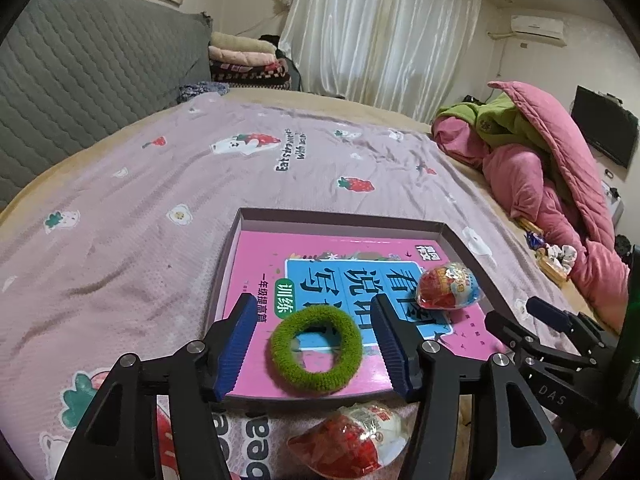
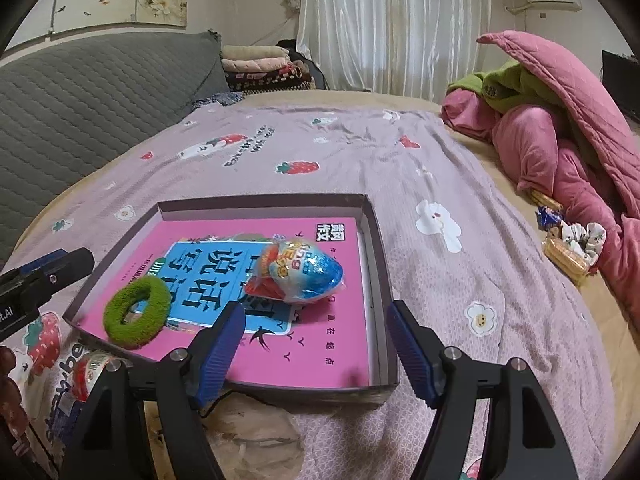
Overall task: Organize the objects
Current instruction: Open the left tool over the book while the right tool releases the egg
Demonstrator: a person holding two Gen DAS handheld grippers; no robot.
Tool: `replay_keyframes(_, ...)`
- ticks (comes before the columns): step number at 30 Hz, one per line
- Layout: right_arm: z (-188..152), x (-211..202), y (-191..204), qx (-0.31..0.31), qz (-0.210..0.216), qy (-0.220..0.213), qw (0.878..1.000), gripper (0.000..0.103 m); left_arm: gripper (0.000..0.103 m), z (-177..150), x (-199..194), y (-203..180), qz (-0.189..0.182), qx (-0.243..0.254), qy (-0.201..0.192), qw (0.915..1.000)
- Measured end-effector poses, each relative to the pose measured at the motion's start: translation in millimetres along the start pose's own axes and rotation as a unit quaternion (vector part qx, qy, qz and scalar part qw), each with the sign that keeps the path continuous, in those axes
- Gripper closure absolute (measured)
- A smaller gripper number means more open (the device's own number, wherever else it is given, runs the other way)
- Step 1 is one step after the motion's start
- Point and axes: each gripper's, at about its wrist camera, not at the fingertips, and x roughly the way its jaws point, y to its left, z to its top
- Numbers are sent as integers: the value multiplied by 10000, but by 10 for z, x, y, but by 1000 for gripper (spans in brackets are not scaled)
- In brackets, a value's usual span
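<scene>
The bed [image 1: 140, 208] carried a shallow tray [image 1: 460, 240] lined with a pink book [image 2: 340, 344]. Only the left view showed a second wrapped egg [image 1: 352, 440] whole, on the sheet before the tray; the right view cut it off. The left hand-held gripper [image 1: 314, 344], angled downward, stood open astride the green ring [image 1: 316, 346], its pads clear of it. The right hand-held gripper [image 2: 316, 356], likewise angled, stood open and empty over the tray's near corner. A blue-foil egg [image 2: 300, 272] lay on the book.
</scene>
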Motion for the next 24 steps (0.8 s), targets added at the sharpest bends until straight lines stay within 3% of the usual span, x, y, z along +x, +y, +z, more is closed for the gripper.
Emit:
replay_keyframes(4, 0, -106, 25, -48, 47, -189, 9998, 25, 38, -35, -80, -5, -10, 39, -44, 10000)
replay_keyframes(24, -72, -401, 161, -416, 346, -606, 9967, 22, 35, -115, -280, 3, -51, 53, -190, 9998)
